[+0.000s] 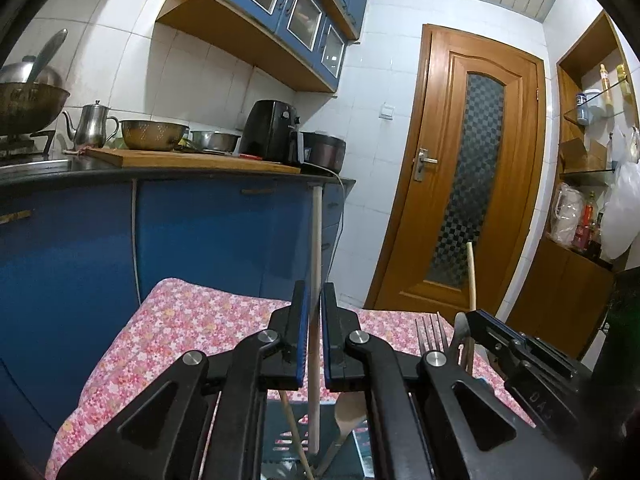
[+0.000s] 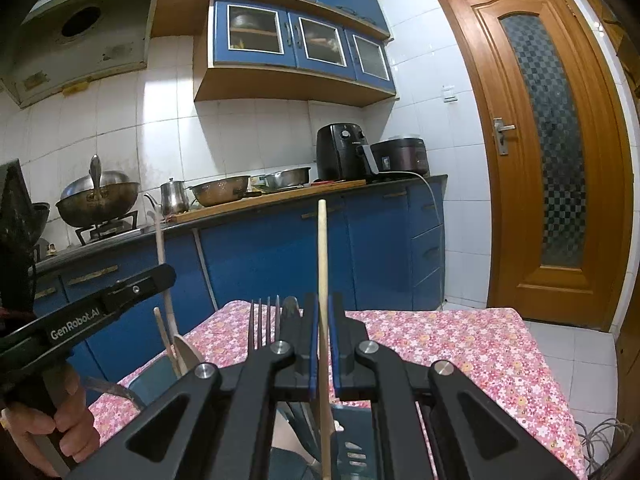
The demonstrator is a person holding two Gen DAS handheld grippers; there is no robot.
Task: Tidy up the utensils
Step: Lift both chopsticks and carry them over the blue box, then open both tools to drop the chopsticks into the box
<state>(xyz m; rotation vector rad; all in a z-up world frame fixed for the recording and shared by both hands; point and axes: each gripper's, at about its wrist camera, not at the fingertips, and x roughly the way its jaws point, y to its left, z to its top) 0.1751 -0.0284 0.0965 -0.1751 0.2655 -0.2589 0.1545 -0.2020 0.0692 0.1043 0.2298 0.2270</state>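
In the left wrist view my left gripper is shut on an upright pale wooden handle, whose lower end stands in a dark teal utensil holder beside a wooden spatula and a thin stick. In the right wrist view my right gripper is shut on a second upright wooden handle, which reaches down into the holder. A metal fork stands tines-up just left of it. The left gripper shows at the left, the right gripper at the right.
The holder sits on a table with a pink floral cloth. Behind it run blue kitchen cabinets and a counter with a cutting board, bowls, a kettle and an air fryer. A wooden door is at the right. A hand holds the left gripper.
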